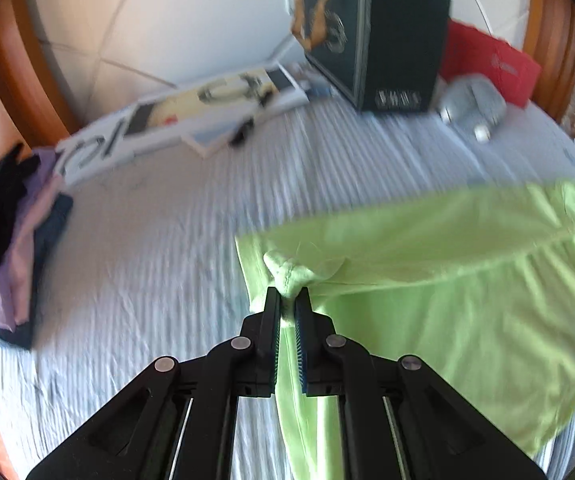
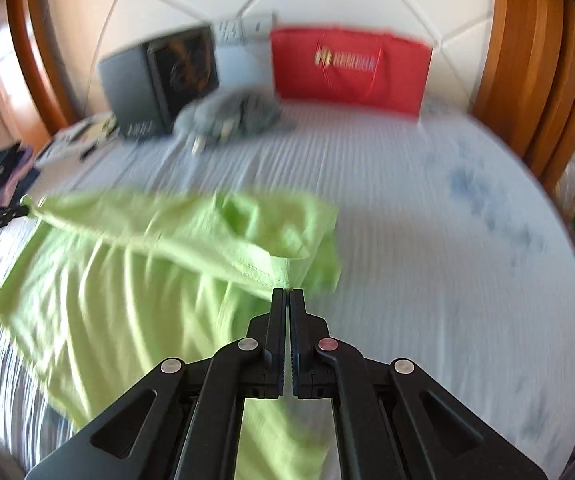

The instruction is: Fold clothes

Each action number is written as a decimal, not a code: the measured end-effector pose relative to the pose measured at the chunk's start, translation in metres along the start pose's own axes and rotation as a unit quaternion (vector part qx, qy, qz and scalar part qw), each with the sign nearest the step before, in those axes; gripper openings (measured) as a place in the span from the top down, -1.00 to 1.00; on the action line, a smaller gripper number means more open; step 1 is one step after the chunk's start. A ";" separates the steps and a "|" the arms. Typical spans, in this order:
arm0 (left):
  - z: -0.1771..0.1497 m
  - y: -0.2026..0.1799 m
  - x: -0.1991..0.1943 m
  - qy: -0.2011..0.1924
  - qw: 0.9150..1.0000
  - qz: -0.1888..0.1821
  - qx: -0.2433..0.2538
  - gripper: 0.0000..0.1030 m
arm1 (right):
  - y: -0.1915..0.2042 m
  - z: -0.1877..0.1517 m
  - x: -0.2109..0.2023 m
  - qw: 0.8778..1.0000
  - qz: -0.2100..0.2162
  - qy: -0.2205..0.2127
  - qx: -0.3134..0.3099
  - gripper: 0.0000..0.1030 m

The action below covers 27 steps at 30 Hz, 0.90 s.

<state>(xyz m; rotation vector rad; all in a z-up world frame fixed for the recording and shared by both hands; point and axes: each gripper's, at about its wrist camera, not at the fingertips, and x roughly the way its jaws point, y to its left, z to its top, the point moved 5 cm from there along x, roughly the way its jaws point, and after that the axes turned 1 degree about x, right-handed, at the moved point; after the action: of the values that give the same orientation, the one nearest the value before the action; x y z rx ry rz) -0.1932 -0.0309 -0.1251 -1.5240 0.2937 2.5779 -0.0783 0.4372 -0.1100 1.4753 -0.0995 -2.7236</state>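
Both grippers are pinching the lime-green shirt [image 1: 447, 280] over the bed [image 1: 147, 260], left gripper [image 1: 287, 300] and right gripper [image 2: 287, 292] nearly closed on opposite ends of one edge, the cloth's long axis stretching between them.

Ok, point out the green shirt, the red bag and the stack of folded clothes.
green shirt [image 2: 127, 280], right wrist view, on its spread body.
red bag [image 2: 347, 68], right wrist view, on its printed front.
stack of folded clothes [image 1: 19, 248], left wrist view, on the lilac layer.
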 end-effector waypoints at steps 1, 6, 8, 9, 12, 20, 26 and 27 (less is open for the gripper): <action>-0.011 -0.002 0.003 0.016 1.000 -0.002 0.006 0.87 | 0.001 -0.012 0.003 1.000 -0.006 0.022 0.003 0.93; -0.040 -0.001 -0.007 0.043 0.999 -0.029 0.000 0.75 | -0.001 -0.028 -0.006 0.999 -0.010 0.041 0.022 0.54; -0.030 0.004 -0.018 0.026 0.999 -0.027 -0.010 0.63 | -0.007 -0.013 -0.012 0.999 -0.011 0.024 0.041 0.53; -0.023 0.007 -0.022 0.018 0.999 -0.025 -0.017 0.55 | -0.011 -0.006 -0.012 0.998 -0.015 0.022 0.051 0.53; 0.002 0.011 -0.021 0.006 0.999 -0.024 -0.048 0.52 | -0.027 0.017 -0.001 0.995 -0.019 0.028 0.092 0.53; 0.028 -0.011 0.011 0.023 0.997 -0.042 -0.059 0.52 | -0.005 0.050 0.032 0.996 0.035 0.053 0.069 0.25; 0.016 -0.011 0.039 0.054 0.996 -0.029 -0.064 0.52 | 0.025 0.060 0.056 0.996 0.056 0.061 0.024 0.16; 0.014 -0.011 0.041 0.056 0.996 -0.028 -0.063 0.52 | 0.031 0.060 0.060 0.996 0.057 0.063 0.015 0.16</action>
<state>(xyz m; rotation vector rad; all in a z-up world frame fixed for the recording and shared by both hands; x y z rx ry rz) -0.2226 -0.0164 -0.1560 -1.6961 0.0988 2.5169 -0.1607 0.4048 -0.1248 1.5928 -0.2144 -2.5437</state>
